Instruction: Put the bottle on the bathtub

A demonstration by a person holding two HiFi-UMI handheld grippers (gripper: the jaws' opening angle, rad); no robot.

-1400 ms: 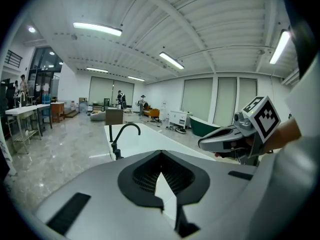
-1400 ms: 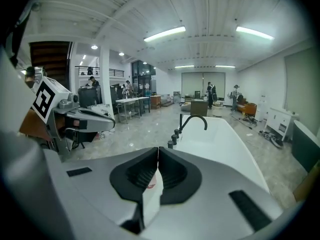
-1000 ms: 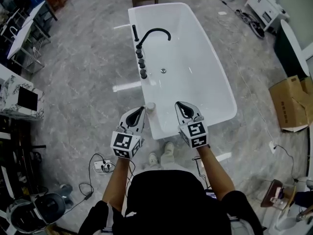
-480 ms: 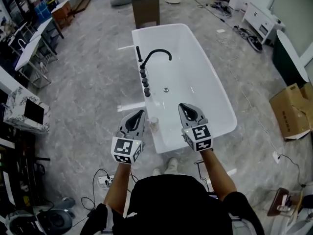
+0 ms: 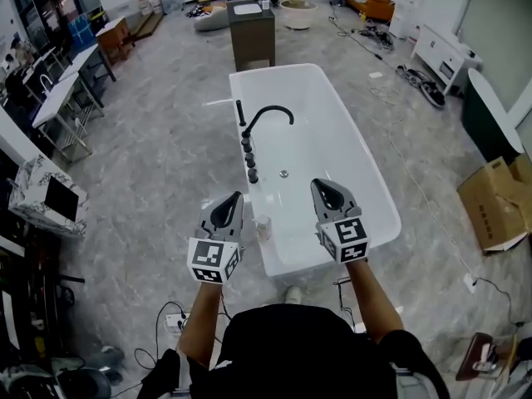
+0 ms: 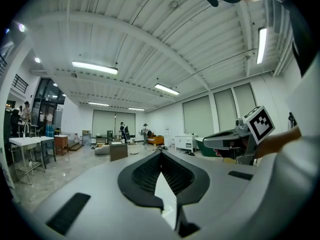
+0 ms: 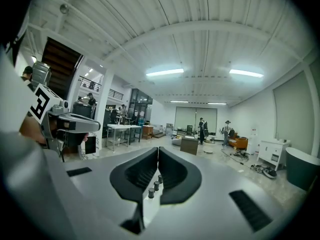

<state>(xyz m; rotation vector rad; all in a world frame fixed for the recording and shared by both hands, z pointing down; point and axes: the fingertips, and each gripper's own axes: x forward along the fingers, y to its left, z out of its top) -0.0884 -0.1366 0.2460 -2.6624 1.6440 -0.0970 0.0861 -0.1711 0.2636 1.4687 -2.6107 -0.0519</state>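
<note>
Hovering at near end of bathtub [image 5: 349,165]: left gripper [image 5: 233,199] and right gripper [image 5: 322,186], both clenched on nothing. Bottle [image 5: 263,226] stands on the rim's near-left corner, just beside left gripper. Risk: sideways drift of left gripper topples it off the edge.

The person held both bare forearms out ahead, the left forearm [image 5: 202,312] and the right forearm [image 5: 371,293] running roughly parallel. The grey left gripper with black-lined jaws [image 5: 236,196] pointed forward, its jaws pressed together at the tips with nothing between them. The matching grey right gripper [image 5: 317,183] sat level with it and well apart, its jaws likewise closed and empty.
</note>
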